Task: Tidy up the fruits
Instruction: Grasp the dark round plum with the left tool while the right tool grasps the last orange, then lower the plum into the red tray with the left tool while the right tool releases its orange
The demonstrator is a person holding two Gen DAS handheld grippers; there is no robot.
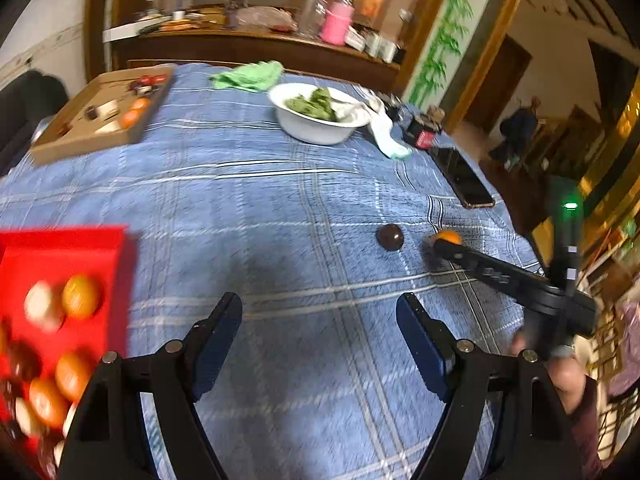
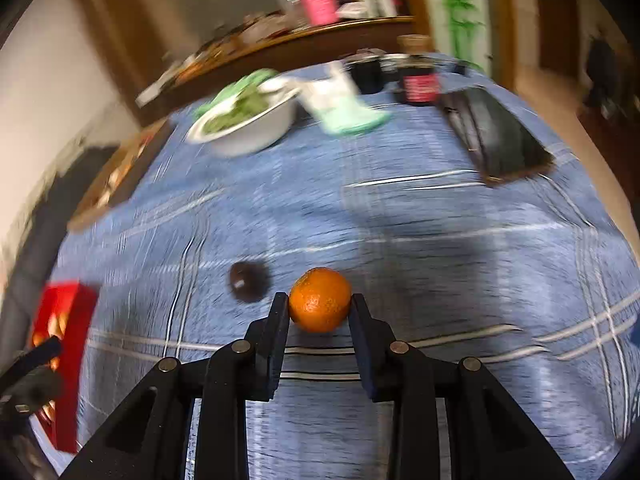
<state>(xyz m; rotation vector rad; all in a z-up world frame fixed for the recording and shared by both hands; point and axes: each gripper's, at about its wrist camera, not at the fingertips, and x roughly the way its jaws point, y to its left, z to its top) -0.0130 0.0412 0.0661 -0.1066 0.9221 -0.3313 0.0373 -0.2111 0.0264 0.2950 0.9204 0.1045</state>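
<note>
My right gripper (image 2: 319,300) is shut on an orange (image 2: 320,299), its fingertips on both sides of the fruit, just above the blue plaid cloth. The orange also shows in the left wrist view (image 1: 448,236) at the tip of the right gripper (image 1: 442,245). A dark round fruit (image 2: 248,281) lies on the cloth just left of it, also seen in the left wrist view (image 1: 390,237). My left gripper (image 1: 320,320) is open and empty above the cloth. A red tray (image 1: 60,256) with several oranges and pale fruits sits at the left, also visible in the right wrist view (image 2: 76,340).
A white bowl (image 1: 316,126) of greens stands at the back, with a green cloth (image 1: 248,76) and a white towel (image 1: 382,128) beside it. A cardboard box (image 1: 88,128) sits back left. A dark phone (image 1: 462,178) and a jar (image 1: 422,132) lie along the right edge.
</note>
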